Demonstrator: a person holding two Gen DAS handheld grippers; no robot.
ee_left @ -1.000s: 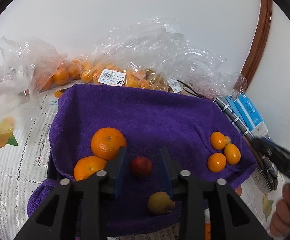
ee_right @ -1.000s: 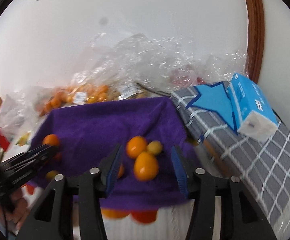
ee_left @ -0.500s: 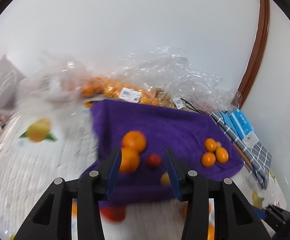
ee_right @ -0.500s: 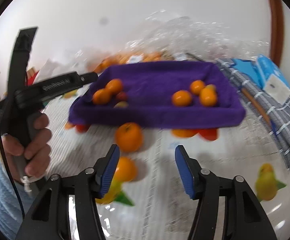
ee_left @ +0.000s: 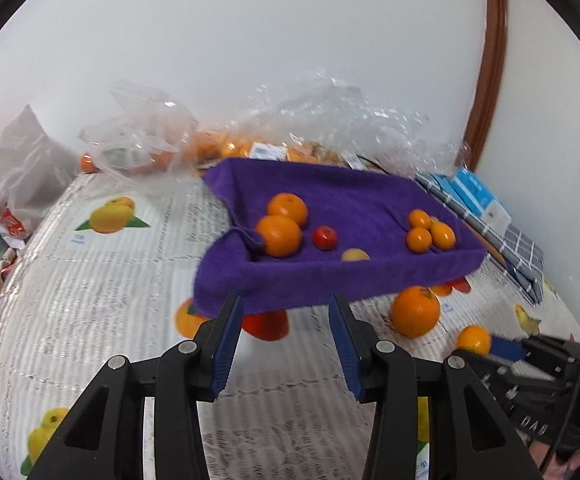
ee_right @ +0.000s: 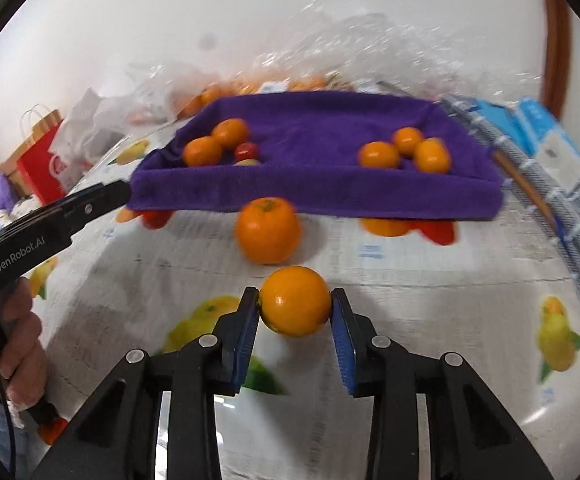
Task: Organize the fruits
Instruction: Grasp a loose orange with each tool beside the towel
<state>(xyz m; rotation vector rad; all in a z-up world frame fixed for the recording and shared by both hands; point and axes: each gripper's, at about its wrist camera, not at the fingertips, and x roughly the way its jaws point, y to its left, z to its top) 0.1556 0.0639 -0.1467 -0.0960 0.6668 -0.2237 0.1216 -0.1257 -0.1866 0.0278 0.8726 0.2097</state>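
A purple towel-lined tray (ee_left: 354, 284) (ee_right: 330, 196) holds two oranges (ee_left: 279, 226), a small red fruit (ee_left: 325, 237), a yellow fruit (ee_left: 354, 255) and three small tangerines (ee_left: 430, 232). My right gripper (ee_right: 294, 308) is shut on a small orange (ee_right: 294, 300) on the tablecloth in front of the tray; it also shows in the left wrist view (ee_left: 474, 339). A larger orange (ee_right: 267, 230) (ee_left: 414, 311) lies loose beside the tray's front edge. My left gripper (ee_left: 285, 336) is open and empty, held back from the tray's front.
Clear plastic bags of oranges (ee_left: 249, 144) lie behind the tray against the wall. A checked box with blue tissue packs (ee_right: 546, 148) stands to the right. A white bag (ee_left: 21, 176) and a red bag (ee_right: 41, 164) are at the left. The tablecloth has printed fruit pictures.
Both grippers have pulled back from the tray. My right gripper has come down around the small orange and closed on it. My left gripper stays open.
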